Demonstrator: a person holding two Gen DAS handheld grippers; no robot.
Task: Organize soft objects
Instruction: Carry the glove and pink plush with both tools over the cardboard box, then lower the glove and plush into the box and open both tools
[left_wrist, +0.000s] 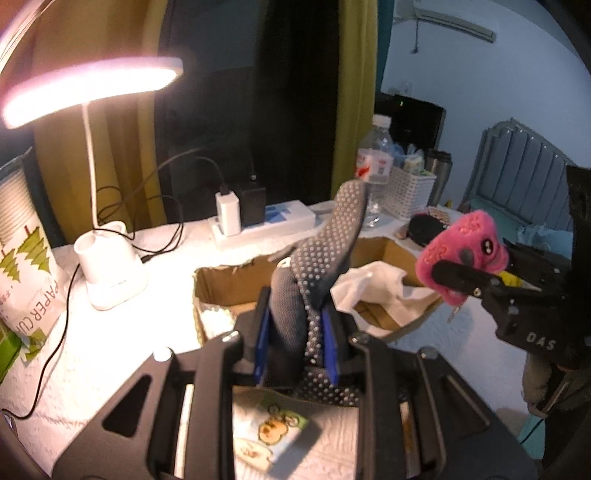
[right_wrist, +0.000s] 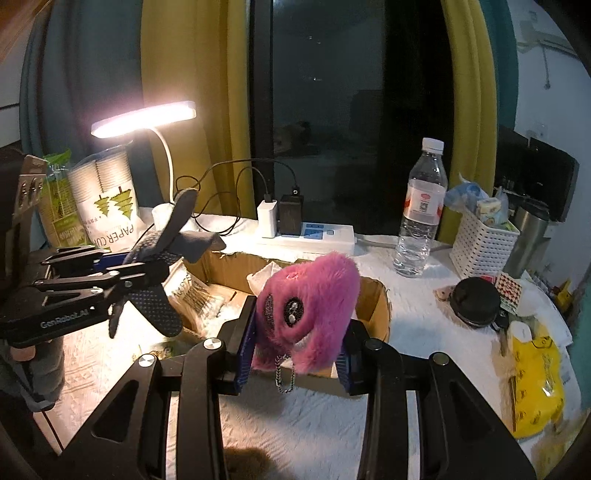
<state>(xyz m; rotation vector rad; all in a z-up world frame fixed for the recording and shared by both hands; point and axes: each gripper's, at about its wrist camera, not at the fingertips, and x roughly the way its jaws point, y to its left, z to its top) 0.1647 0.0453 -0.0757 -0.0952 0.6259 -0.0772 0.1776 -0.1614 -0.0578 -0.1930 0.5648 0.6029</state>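
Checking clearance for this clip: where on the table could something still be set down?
Free: the white cloth in front of the cardboard box, and the strip between lamp base and box. Crowded: the right end around the white basket, black round case and yellow bag; the back edge holds the power strip.

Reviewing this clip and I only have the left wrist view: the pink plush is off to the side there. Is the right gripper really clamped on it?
Observer: Yes. The right gripper is shut on the pink plush, a pad on each side.
Operator: Anything hanging off it?
Observer: A small ball chain dangles beneath the plush.
Operator: Where is it relative to the box?
Observer: It is held at the near edge of the open cardboard box, not in it.
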